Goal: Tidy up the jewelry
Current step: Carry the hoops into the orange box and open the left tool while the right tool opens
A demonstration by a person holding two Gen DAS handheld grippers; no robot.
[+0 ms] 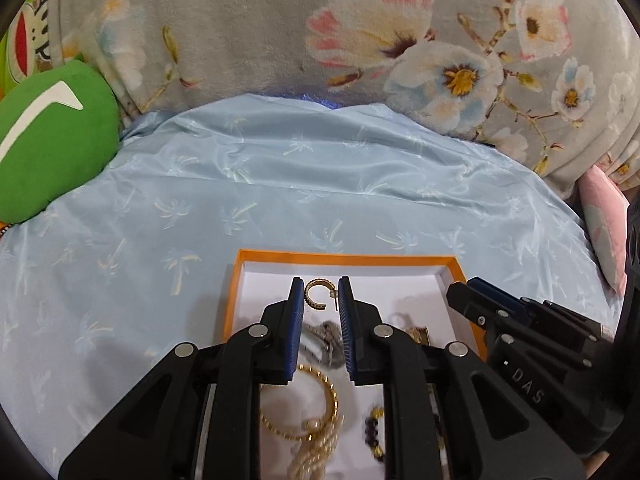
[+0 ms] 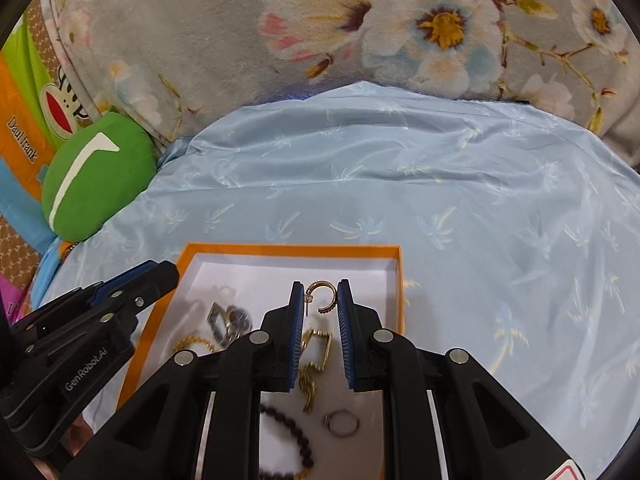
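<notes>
Each gripper pinches one gold hoop earring by its edges, the pair of them carried side by side above the box. The left gripper [image 1: 320, 294] has its earring [image 1: 318, 294] clamped at the very tips of its blue pads [image 1: 297, 304], the open C of the hoop facing sideways and the post hanging free at the right; holding so far out keeps the small thing visible and lets it drop cleanly when let go. The right gripper [image 2: 320, 296] holds the twin earring [image 2: 325, 296] the same way, mirrored, post to the left. Both seem picked as a matched pair, probably to be laid out together. Below them the orange-rimmed box [image 2: 288, 249] holds the rest in a heap: a watch [image 2: 230, 318], a gold bracelet [image 1: 304, 402], pearls [image 1: 316, 452], a dark bead string [image 2: 294, 440], a gold link chain [image 2: 314, 364] and a plain ring [image 2: 342, 422]. The box sits on a pale blue cloth [image 1: 280, 168] with a palm print, bare beyond the far rim, which looks the likely sorting ground; a green cushion [image 1: 52, 136] and a floral blanket [image 1: 248, 28] border it
</notes>
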